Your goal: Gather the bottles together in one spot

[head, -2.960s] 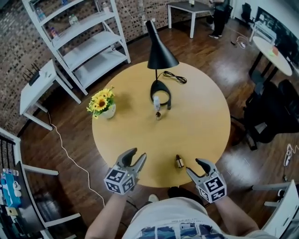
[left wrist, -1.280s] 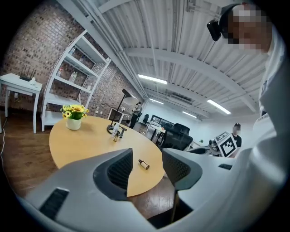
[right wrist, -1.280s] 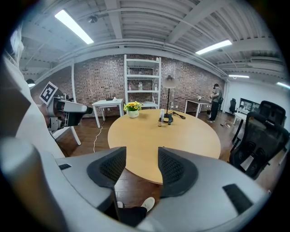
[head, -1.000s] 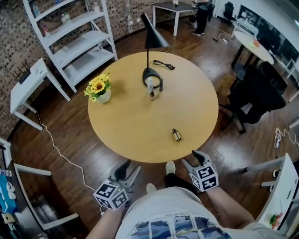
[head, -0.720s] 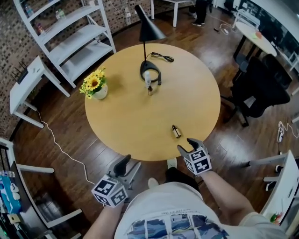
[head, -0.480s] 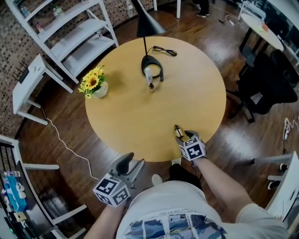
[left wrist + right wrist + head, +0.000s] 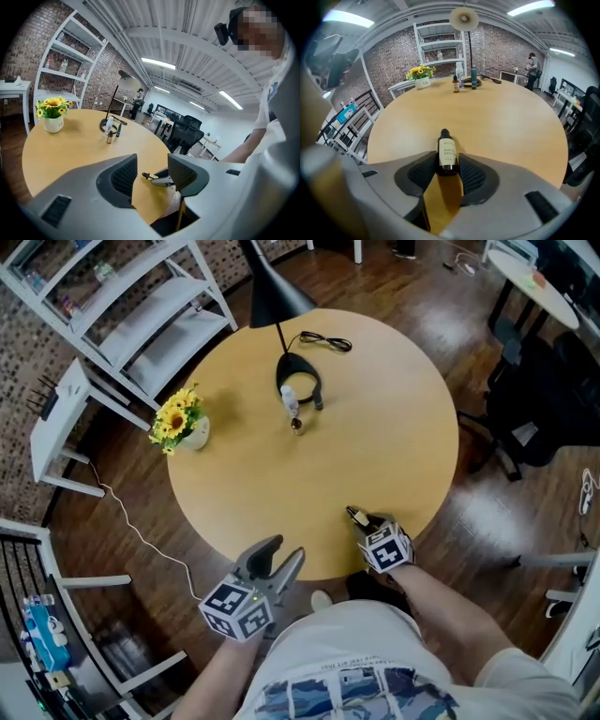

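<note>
A small dark bottle [image 7: 447,156] with a pale label lies on its side near the front edge of the round wooden table [image 7: 403,427]. My right gripper [image 7: 367,524] has just been closing and is shut on it, a pad against each side of its base [image 7: 448,168]. Only the bottle's cap [image 7: 353,515] shows in the head view. A white bottle [image 7: 290,399] and a small brown bottle [image 7: 297,425] stand together by the lamp base, far across the table [image 7: 455,84]. My left gripper [image 7: 282,564] hangs open and holds nothing at the table's near edge [image 7: 152,171].
A black lamp [image 7: 279,298] stands at the table's far side, its cord trailing right. A pot of yellow flowers [image 7: 178,420] sits at the left. White shelves [image 7: 141,306] stand behind, and a black office chair [image 7: 544,399] is on the right.
My right gripper came down and forward onto the table and closed around the dark bottle. My left gripper moved forward to the table's near edge, still open.
</note>
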`<state>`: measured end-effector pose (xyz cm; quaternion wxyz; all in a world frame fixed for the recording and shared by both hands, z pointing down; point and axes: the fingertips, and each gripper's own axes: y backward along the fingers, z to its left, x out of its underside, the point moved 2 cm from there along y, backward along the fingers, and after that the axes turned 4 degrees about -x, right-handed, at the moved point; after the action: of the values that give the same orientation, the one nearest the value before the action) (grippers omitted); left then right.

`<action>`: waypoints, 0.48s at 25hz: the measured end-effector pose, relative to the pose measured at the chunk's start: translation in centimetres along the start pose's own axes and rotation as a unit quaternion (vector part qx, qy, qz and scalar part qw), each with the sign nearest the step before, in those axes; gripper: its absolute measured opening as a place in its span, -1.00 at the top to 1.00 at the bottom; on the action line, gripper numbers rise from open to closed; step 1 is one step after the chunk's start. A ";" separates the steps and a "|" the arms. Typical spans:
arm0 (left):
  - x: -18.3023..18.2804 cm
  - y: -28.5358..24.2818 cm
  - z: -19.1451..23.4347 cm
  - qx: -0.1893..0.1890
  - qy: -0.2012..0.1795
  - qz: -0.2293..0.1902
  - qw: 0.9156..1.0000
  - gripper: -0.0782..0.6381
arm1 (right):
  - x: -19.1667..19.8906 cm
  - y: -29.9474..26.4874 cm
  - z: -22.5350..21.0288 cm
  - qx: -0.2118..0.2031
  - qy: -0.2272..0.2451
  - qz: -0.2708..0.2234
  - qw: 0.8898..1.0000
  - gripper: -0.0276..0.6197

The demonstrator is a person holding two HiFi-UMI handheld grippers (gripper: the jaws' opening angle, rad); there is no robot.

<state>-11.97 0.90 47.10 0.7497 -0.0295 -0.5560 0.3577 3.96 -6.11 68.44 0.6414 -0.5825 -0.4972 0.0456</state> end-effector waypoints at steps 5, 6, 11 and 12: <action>-1.4 -4.2 -1.7 0.037 0.024 0.016 0.999 0.23 | -2.1 4.2 -0.8 -0.014 0.009 -0.056 0.998 0.40; -1.7 -5.0 -2.1 0.045 0.026 0.019 0.998 0.23 | -2.8 5.4 -0.8 -0.015 0.011 -0.072 0.997 0.40; -3.0 -8.7 -4.1 0.088 0.054 0.034 0.994 0.23 | -7.5 11.9 -0.1 -0.026 0.034 -0.164 0.986 0.40; -3.3 -9.4 -4.6 0.099 0.067 0.036 0.992 0.23 | -8.3 13.1 0.0 -0.028 0.041 -0.183 0.982 0.40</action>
<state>-3.68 -6.33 46.87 0.7712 0.0007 -0.4651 0.4346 6.63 -7.24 53.16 0.6419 -0.5011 -0.5698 -0.1103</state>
